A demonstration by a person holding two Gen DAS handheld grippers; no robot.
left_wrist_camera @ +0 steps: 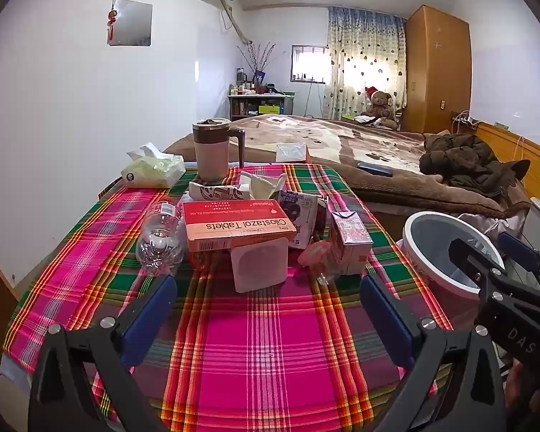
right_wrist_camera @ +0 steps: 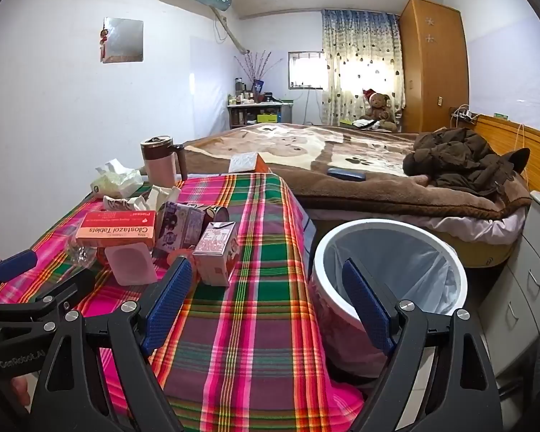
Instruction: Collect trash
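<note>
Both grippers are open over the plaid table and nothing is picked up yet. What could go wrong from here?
1. The Cilostazol box rests on top of a white cup and other items, so pulling a lower one may topple it.
2. The clear bottle lies on its side and could roll.
3. The bin stands beside the table, below its edge; a piece released early could miss.

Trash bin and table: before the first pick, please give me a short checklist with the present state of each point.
1. Left gripper open, nothing between its fingers: ok.
2. Right gripper open and empty: ok.
3. Trash bin open, liner in place: ok.
4. Bin beside the table, within view: ok.
5. Tablet box rests on other items, could slide: not ok.
6. Clear bottle empty of liquid: cannot tell.
</note>
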